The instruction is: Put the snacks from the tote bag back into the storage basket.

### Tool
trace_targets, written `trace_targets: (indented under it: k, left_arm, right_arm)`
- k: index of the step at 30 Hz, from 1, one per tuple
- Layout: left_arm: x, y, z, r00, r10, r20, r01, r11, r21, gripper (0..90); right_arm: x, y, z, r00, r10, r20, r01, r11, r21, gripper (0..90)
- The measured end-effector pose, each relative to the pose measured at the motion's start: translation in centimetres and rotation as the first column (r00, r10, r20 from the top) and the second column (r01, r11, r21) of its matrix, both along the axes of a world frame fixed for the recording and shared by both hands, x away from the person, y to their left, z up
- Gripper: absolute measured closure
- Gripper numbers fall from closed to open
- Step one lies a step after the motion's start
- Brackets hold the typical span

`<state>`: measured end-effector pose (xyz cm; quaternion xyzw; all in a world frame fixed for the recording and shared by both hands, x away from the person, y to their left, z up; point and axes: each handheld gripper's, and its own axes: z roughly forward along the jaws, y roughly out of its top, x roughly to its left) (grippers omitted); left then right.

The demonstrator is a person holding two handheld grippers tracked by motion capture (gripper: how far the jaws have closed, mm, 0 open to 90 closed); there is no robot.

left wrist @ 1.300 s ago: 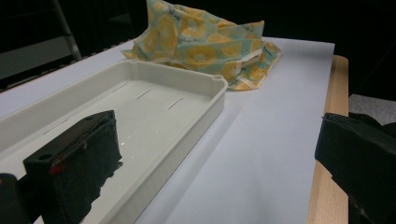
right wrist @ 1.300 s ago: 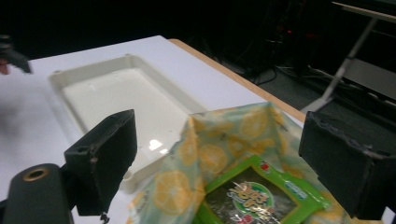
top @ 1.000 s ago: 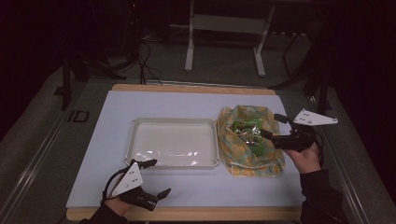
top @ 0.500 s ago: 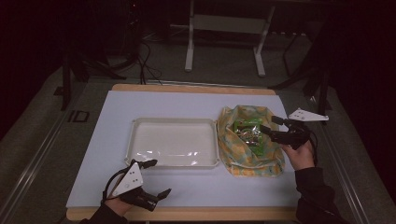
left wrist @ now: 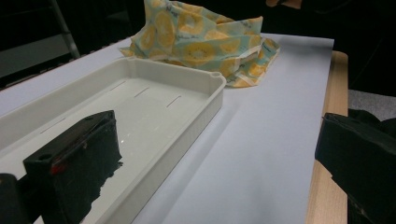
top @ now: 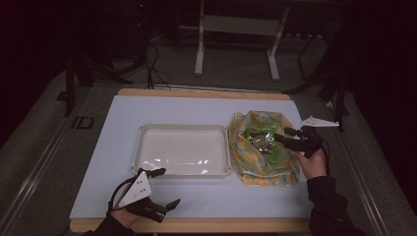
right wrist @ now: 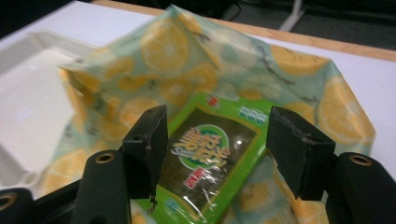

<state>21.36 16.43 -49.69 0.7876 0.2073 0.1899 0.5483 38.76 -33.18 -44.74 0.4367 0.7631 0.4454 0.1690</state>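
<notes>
Glossy plastic packet (right wrist: 208, 158), cloth bag (right wrist: 187, 51)

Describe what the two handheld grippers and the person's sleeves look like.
Both are black. The left gripper and the right gripper each carry a pale grey three-cornered plate on top and have two blocky black jaws. A thin black cable loops from the left one. The person's sleeves are dark.

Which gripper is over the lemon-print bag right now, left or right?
The right gripper: it reaches into the lemon-print bag, fingers either side of the green packet. The left gripper sits by the white tray.
</notes>
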Motion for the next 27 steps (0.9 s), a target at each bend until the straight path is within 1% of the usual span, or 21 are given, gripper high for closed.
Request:
trace_targets:
  k: [1,3,4,6,7,8,9,10,14,17,18,19,23,26,27]
  left_arm:
    - [0.0,0.0,0.0,1.0,0.0,0.001,0.0,1.0,0.001,0.5]
    - [0.0,0.0,0.0,1.0,0.0,0.0,0.0,1.0,0.001,0.5]
    - [0.0,0.0,0.0,1.0,0.0,0.0,0.0,1.0,0.001,0.4]
    - [0.0,0.0,0.0,1.0,-0.001,0.0,0.001,1.0,0.001,0.4]
    - [0.0,0.0,0.0,1.0,-0.001,0.0,0.001,1.0,0.001,0.4]
    - [0.0,0.0,0.0,1.0,-0.002,0.001,0.002,1.0,0.002,0.5]
    - [0.0,0.0,0.0,1.0,-0.002,0.001,0.002,1.0,0.002,0.4]
    - [0.0,-0.1,0.0,1.0,-0.004,0.002,0.004,1.0,0.006,0.4]
    - [0.0,-0.1,0.0,1.0,-0.005,0.004,0.005,1.0,0.008,0.4]
    - [0.0,-0.1,0.0,1.0,-0.005,0.004,0.005,1.0,0.008,0.4]
    - [0.0,-0.1,-0.1,1.0,-0.005,0.004,0.005,1.0,0.007,0.4]
    - [0.0,-0.1,-0.1,1.0,-0.005,0.004,0.005,1.0,0.007,0.4]
    - [0.0,-0.2,-0.1,1.0,-0.004,0.005,0.004,0.9999,0.009,0.4]
    - [0.0,-0.1,-0.1,1.0,-0.004,0.005,0.004,0.9999,0.01,0.4]
    - [0.0,-0.1,-0.1,1.0,-0.004,0.005,0.004,0.9999,0.01,0.4]
  right_arm:
    - [0.1,0.0,-0.2,0.9999,0.004,-0.014,-0.004,0.9999,0.01,40.6]
    - [0.3,-0.1,-0.5,0.9997,-0.007,-0.023,0.008,1.0,0.004,42.9]
    - [0.5,-0.1,-0.8,0.9991,-0.009,-0.042,0.009,0.9999,0.011,43.2]
    - [0.7,-0.2,-1.1,0.9981,-0.01,-0.06,0.011,0.9997,0.02,45.0]
    - [0.7,-0.2,-1.1,0.9981,-0.01,-0.06,0.011,0.9997,0.02,45.0]
    - [0.9,-0.3,-1.5,0.9961,-0.009,-0.088,0.011,0.9997,0.023,45.8]
    - [0.9,-0.3,-1.5,0.9961,-0.009,-0.088,0.011,0.9997,0.023,45.8]
    - [1.2,-0.4,-1.8,0.9936,-0.016,-0.111,0.018,0.9996,0.019,46.8]
    - [1.6,-0.6,-2.5,0.9874,-0.031,-0.155,0.035,0.9991,0.024,49.4]
    - [1.7,-0.6,-2.6,0.9857,-0.031,-0.166,0.036,0.999,0.026,50.2]
    - [2.0,-0.7,-3.0,0.9782,-0.037,-0.204,0.044,0.9986,0.03,52.0]
    - [2.0,-0.7,-3.0,0.9782,-0.037,-0.204,0.044,0.9986,0.03,52.0]
    - [2.5,-0.3,-3.6,0.9678,-0.05,-0.247,0.055,0.9984,0.014,52.7]
    - [2.7,-0.2,-4.0,0.9641,-0.064,-0.258,0.067,0.9977,0.002,53.2]
    - [2.7,-0.2,-4.0,0.9641,-0.064,-0.258,0.067,0.9977,0.002,53.2]
